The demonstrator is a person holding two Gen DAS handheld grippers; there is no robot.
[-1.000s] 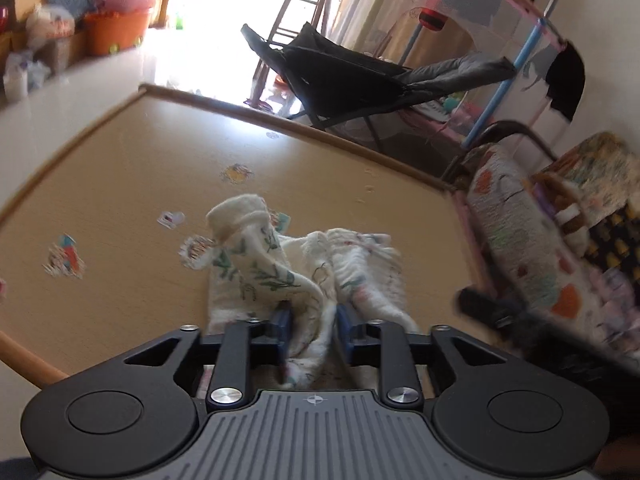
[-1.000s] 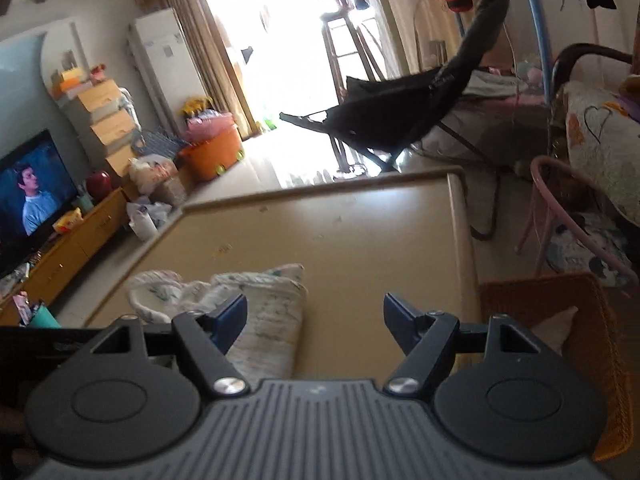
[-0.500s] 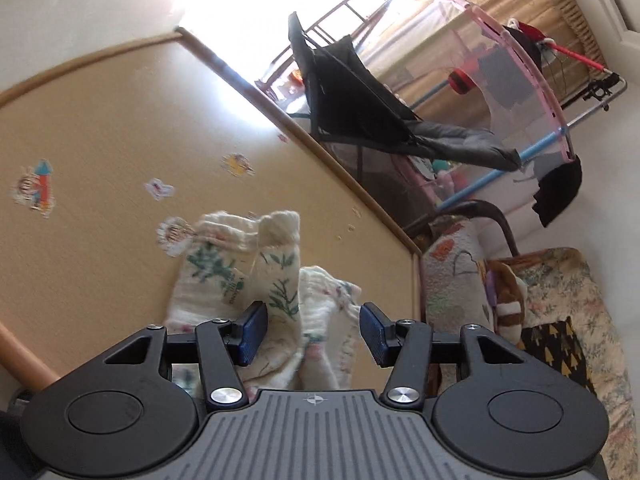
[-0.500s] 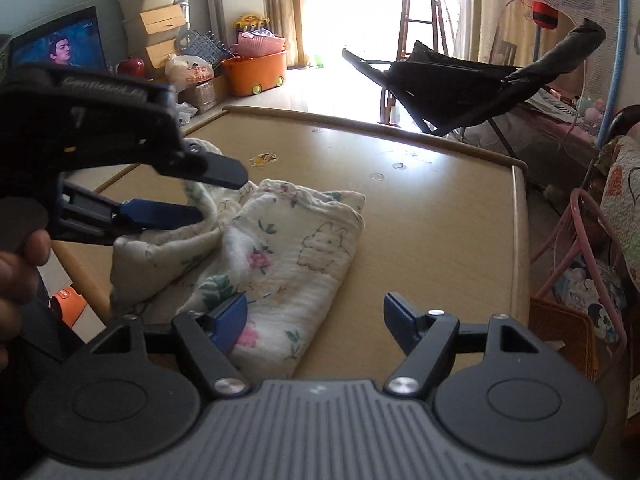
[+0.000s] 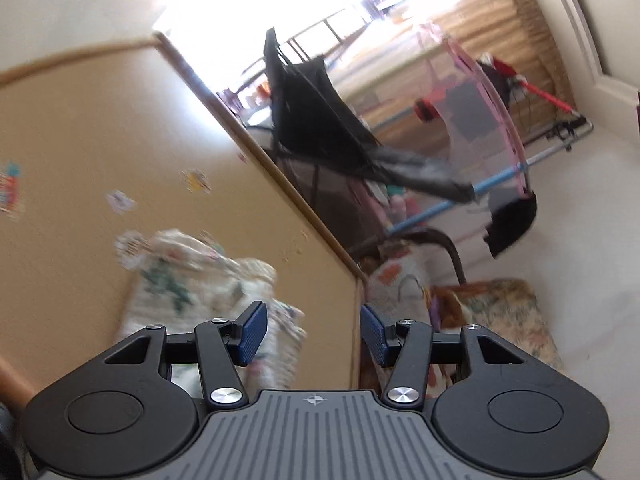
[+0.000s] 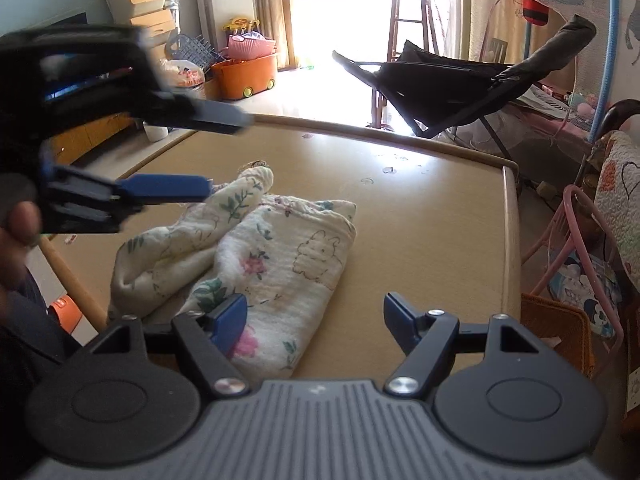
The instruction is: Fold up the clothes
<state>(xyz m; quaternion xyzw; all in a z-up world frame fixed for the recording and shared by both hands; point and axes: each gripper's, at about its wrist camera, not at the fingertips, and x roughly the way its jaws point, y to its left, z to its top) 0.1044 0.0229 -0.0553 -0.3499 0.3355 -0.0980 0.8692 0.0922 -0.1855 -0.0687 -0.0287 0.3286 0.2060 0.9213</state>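
Your left gripper (image 6: 192,156), at the left of the right-wrist frame, hangs above the cloth (image 6: 256,256) with its fingers spread and nothing between them; in its own view the blue pads (image 5: 251,332) stand wide, the cloth blurred below and to their left. Whether you mean to fold again or tidy and leave it, the pictures don't settle: this bundle would fit a fold partly made as well as one just laid down. If you do take hold, judge it this way: pinch a single outer edge rather than the whole bunched roll, come in low and flat to the table (image 6: 440,216), and close only once a fabric layer sits fully between the pads, since soft gauze like this probably slips and drags its lower layers along. The cloth lies at centre-left of the right-wrist frame, on the tan table, near the front edge. It is a cream, crinkled piece printed with green leaves, pink flowers and outlined bunnies. Its right part lies fairly flat as a doubled panel with a rounded fold at the upper right; its left part is rumpled into a loose roll, one end poking up toward the left gripper. Your right gripper (image 6: 314,320), at bottom centre, is also released and empty, its left pad over the cloth's near corner and its right pad over bare table.
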